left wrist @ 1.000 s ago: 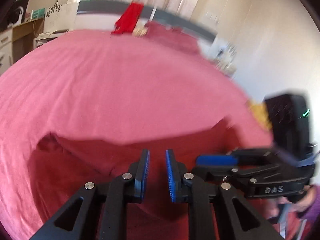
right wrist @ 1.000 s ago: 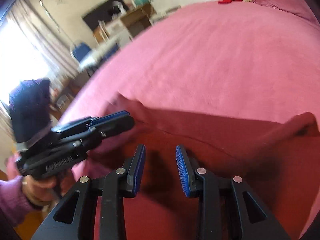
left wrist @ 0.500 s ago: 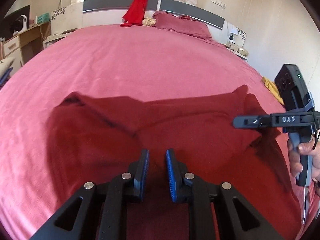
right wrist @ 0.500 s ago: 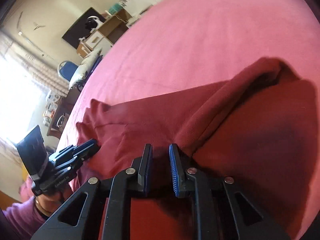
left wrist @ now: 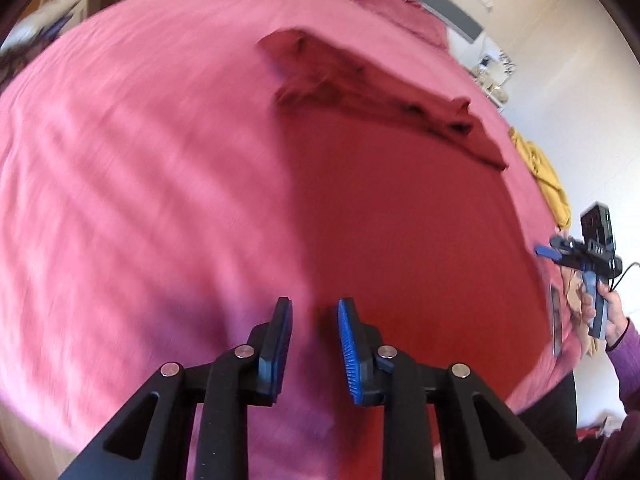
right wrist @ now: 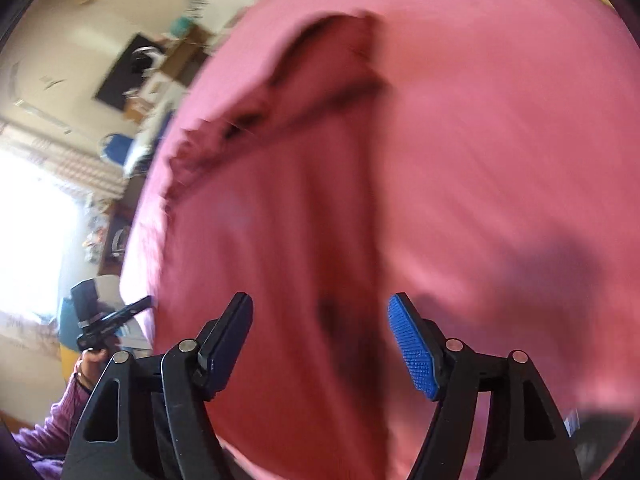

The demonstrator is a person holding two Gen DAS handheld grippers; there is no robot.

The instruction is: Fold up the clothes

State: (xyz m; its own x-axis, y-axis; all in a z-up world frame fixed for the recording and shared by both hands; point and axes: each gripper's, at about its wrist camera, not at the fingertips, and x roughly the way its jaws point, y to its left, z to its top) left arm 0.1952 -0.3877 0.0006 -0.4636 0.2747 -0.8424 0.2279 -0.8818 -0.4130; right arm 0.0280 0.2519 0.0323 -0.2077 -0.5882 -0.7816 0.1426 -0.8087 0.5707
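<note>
A dark red garment (left wrist: 400, 184) lies spread on the pink bedspread (left wrist: 140, 160), ahead of the left gripper (left wrist: 313, 340) and right gripper (right wrist: 320, 340); both gape empty; motion blur hides the garment's folds.

A wide bed (left wrist: 140, 152) covered in pink bedding is seen against cream walls (left wrist: 560, 60), with a grey headboard (left wrist: 448, 8) at its far end. Bright daylight is admitted through a curtained window (right wrist: 36, 208), and a wooden desk (right wrist: 180, 52) is blurred beyond the bedside.
</note>
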